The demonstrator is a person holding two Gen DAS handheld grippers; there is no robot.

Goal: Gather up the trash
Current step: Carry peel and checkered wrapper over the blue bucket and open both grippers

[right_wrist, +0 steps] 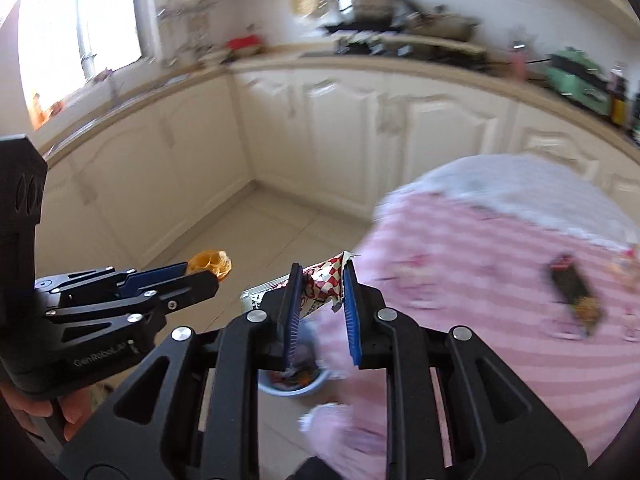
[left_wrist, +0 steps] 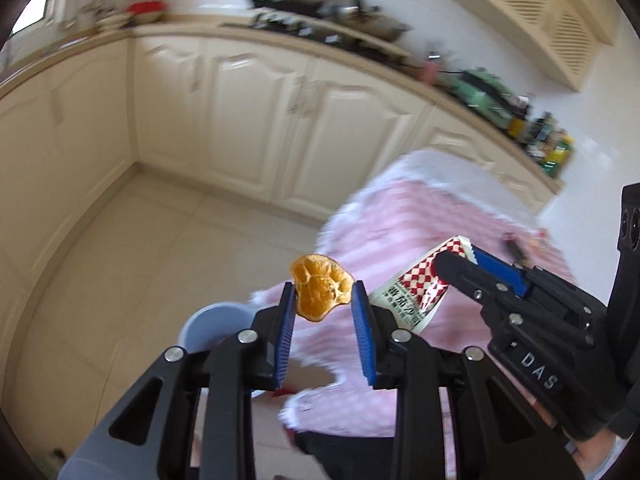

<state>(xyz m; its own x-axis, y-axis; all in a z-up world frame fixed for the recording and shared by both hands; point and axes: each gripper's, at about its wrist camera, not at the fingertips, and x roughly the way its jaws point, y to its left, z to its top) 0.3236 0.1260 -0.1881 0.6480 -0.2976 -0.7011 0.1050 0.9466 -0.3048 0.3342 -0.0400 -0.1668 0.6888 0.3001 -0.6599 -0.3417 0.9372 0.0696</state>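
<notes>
Dimpled, matt orange peel (left_wrist: 322,294); glossy printed wrapper (left_wrist: 416,288); soft striped cloth tablecloth (right_wrist: 500,280); smooth plastic bin (right_wrist: 294,384); ridged blue pads (left_wrist: 365,340).

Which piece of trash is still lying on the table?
The dark wrapper lies on the pink tablecloth; the orange peel and checkered packet are held in fingers.

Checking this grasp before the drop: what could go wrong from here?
1. The orange peel sits only at the left tongs' tips, so it could slip out.
2. The blue bin is small and low beside the pink tablecloth; the snack wrapper in the right tongs could miss it.
</notes>
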